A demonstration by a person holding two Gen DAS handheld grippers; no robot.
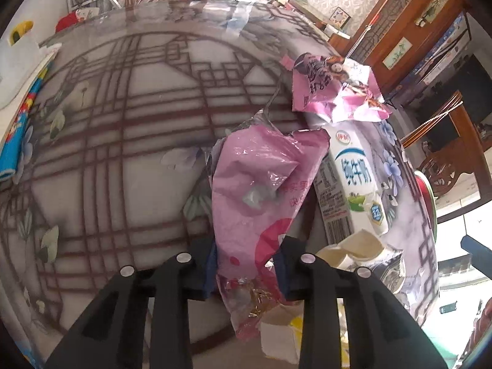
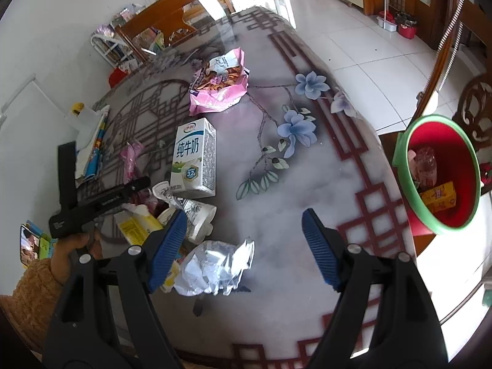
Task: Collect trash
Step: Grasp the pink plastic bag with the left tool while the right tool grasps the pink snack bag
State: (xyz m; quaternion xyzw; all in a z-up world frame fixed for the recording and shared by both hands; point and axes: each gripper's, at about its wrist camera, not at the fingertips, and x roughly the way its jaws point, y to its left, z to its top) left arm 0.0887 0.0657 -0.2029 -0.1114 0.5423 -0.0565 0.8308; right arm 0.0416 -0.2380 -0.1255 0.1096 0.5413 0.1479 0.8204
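My left tool (image 1: 246, 264) is clenched on a pink wrapper (image 1: 258, 184), milk carton (image 1: 353, 184) just right. My right tool (image 2: 244, 252) stands released above crumpled foil (image 2: 215, 267); bin (image 2: 442, 172) far right.

The pink wrapper (image 1: 258, 190) hides the near side of the milk carton (image 1: 353, 184). In the right wrist view, the left hand-held gripper (image 2: 135, 190) covers most of that wrapper, and the bucket (image 2: 399, 150) rim conceals part of the yellow box (image 2: 438, 198) inside.
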